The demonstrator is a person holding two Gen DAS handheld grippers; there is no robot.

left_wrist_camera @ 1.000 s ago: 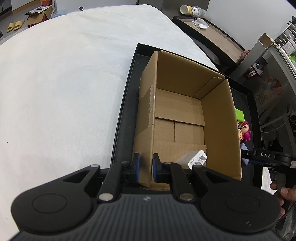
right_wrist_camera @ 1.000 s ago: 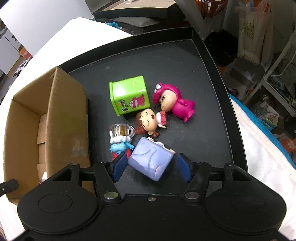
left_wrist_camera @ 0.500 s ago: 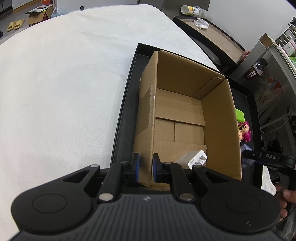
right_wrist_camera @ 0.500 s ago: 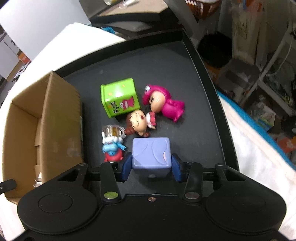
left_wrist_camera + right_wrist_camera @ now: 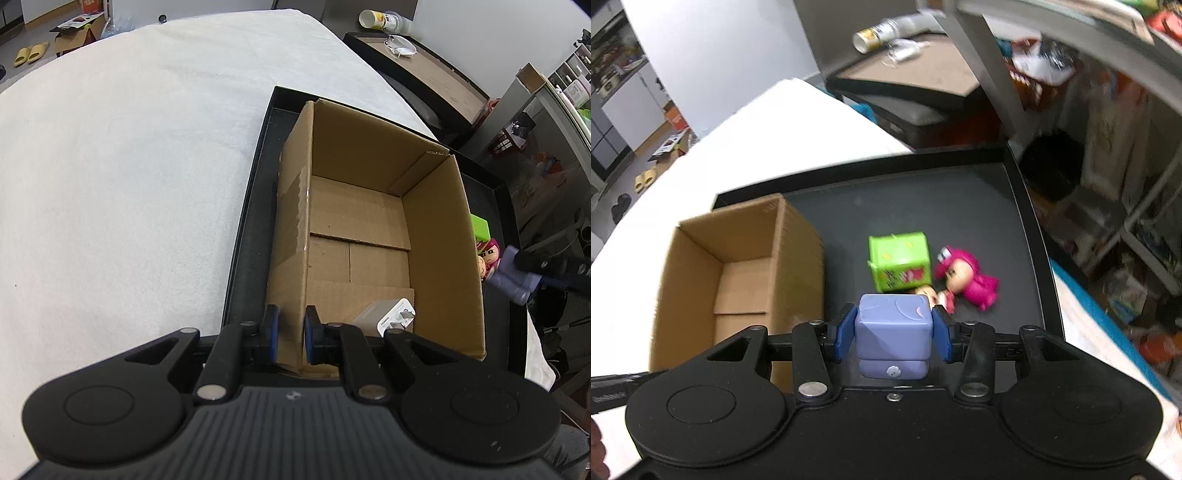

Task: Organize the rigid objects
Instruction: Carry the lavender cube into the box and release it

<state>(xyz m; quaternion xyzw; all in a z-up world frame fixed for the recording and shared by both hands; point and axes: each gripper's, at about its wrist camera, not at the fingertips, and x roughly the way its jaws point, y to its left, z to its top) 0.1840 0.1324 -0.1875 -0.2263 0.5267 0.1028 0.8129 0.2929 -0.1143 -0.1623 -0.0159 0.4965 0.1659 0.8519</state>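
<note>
The right claw (image 5: 894, 334) is clamping a lavender plastic cube with rounded corners (image 5: 893, 326) between its blue pads (image 5: 845, 334), holding it lifted above the black shallow tray (image 5: 964, 206); a small white flower mark is showing on the cube's near face. In the left wrist view the same cube (image 5: 513, 277) is appearing blurred at the right edge, beyond the right wall of the box. The left claw (image 5: 290, 339) is pinching the near end of the left wall of the open brown cardboard box (image 5: 439, 236), one pad (image 5: 272, 338) sitting outside the wall and the other inside. Inside the box, at its near right corner, a white plug-in charger with metal prongs (image 5: 386, 317) is lying on the cardboard floor. The box is standing in the left part of the tray, which is resting on a white cloth-covered tabletop (image 5: 122, 177). Just past the held cube, a small brown-haired doll figure (image 5: 929, 293) is lying partly hidden behind it, touching a bright green cube-shaped toy box (image 5: 899, 260) and a pink-hooded doll figure (image 5: 967, 278) lying on its side to the right. Farther off, a dark side table with a tan top (image 5: 916, 79) is carrying a tipped white-and-yellow bottle (image 5: 871, 35).
</note>
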